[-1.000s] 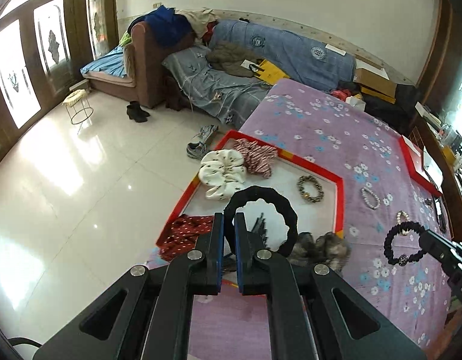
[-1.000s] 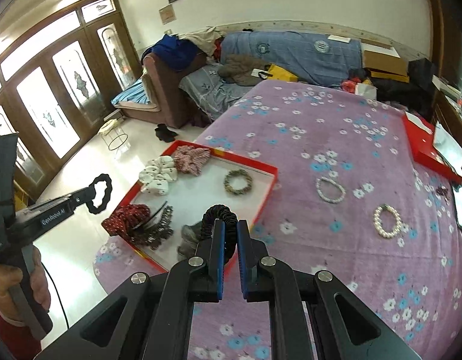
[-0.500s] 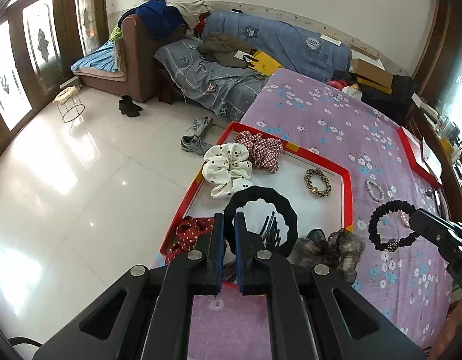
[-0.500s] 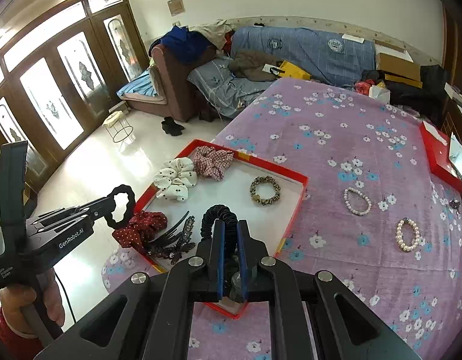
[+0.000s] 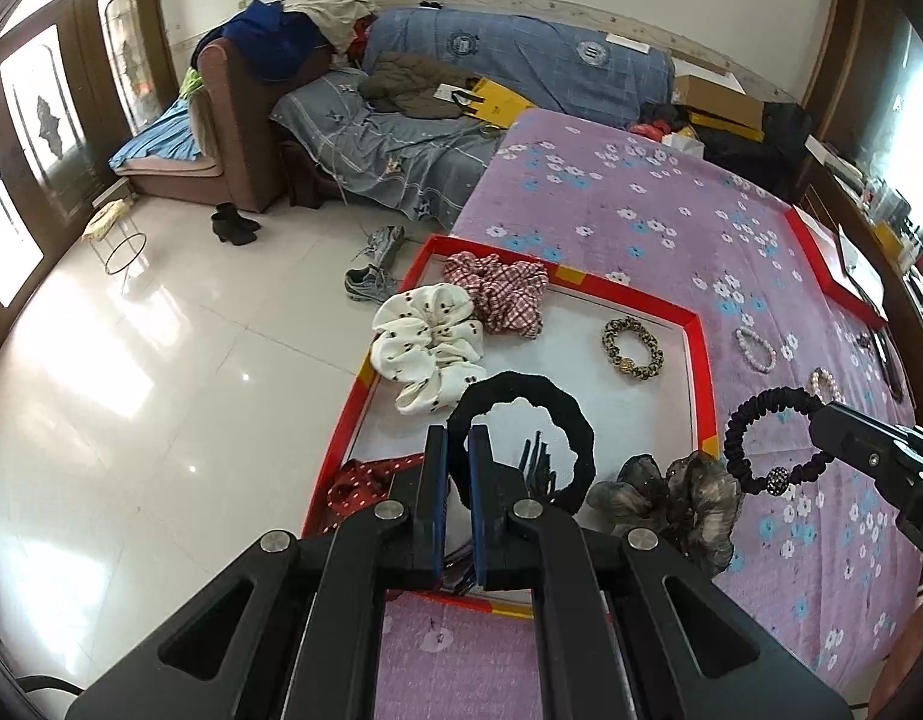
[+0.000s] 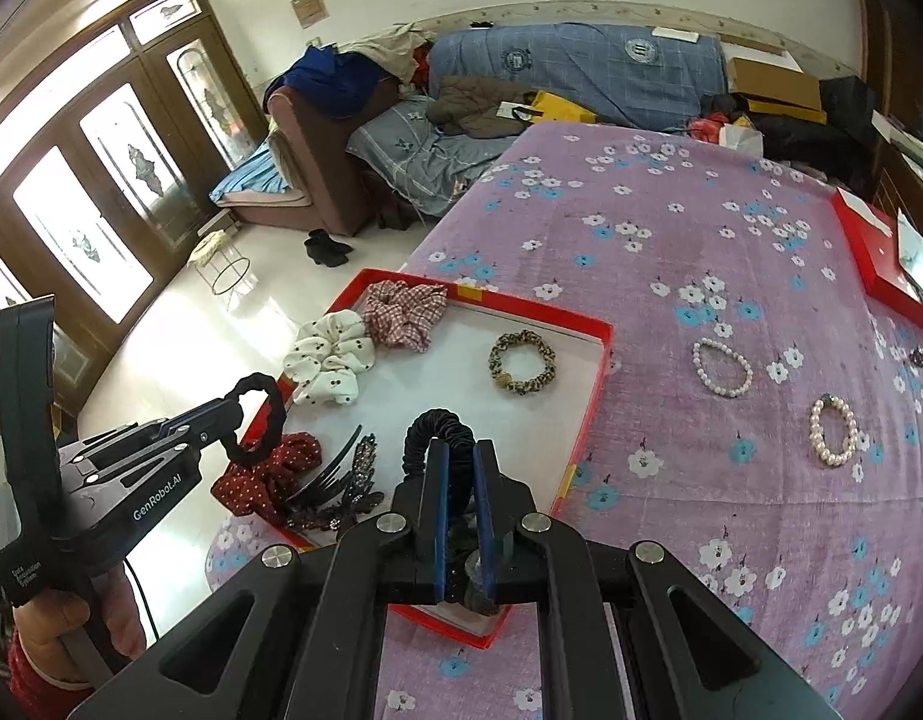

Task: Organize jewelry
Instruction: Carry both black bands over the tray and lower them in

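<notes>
My left gripper (image 5: pixel 456 450) is shut on a plain black hair tie (image 5: pixel 575 426) and holds it above the near end of a red-rimmed white tray (image 5: pixel 698 354). My right gripper (image 6: pixel 459 462) is shut on a ribbed black hair tie with a sparkly bead (image 6: pixel 428 429), also above the tray's near end (image 6: pixel 599 360); it shows in the left wrist view (image 5: pixel 761 408) too. In the tray lie a white dotted scrunchie (image 5: pixel 428 342), a red checked scrunchie (image 5: pixel 503 294), a leopard hair tie (image 5: pixel 632 348), a red dotted scrunchie (image 6: pixel 263 477), dark hair clips (image 6: pixel 341 486) and a grey scrunchie (image 5: pixel 677 498).
The tray sits at the left edge of a table under a purple flowered cloth (image 6: pixel 671 252). Two pearl bracelets (image 6: pixel 722 367) (image 6: pixel 832 431) lie on the cloth right of the tray. A red box (image 6: pixel 875 258) is at the far right. Floor, sofa and shoes lie beyond.
Both grippers have moved left and forward over the tray, each still holding its hair tie. The right gripper now hangs over the tray's near end rather than the cloth.
</notes>
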A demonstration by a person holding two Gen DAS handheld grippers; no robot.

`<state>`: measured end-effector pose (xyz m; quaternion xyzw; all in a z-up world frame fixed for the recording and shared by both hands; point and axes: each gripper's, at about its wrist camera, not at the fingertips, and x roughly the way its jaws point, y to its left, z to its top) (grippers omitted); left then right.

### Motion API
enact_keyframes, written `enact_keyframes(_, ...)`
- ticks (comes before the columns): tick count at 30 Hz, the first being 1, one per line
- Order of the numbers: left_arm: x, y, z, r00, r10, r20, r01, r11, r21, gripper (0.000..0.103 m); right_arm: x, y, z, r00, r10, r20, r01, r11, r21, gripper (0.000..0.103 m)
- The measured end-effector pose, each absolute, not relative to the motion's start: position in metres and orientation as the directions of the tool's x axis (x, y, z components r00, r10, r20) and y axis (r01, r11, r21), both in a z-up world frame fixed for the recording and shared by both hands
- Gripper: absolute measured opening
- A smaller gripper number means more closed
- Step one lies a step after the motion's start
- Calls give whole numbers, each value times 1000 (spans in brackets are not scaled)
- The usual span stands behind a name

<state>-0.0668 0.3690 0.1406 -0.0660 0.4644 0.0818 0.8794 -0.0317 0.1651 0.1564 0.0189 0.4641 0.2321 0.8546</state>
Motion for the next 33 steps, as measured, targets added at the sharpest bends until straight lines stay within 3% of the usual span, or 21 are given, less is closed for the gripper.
enact_keyframes(24, -18, 355, 112, 495, 71, -866, -135, 991, 4, 6, -5, 167, 147, 460, 427, -779, -341, 895, 289, 9)
enact_keyframes(33, 11, 364, 85, 440, -4, -898, -136, 988, -72, 6, 15, 170, 119, 398, 462, -792, -319, 880, 353, 10)
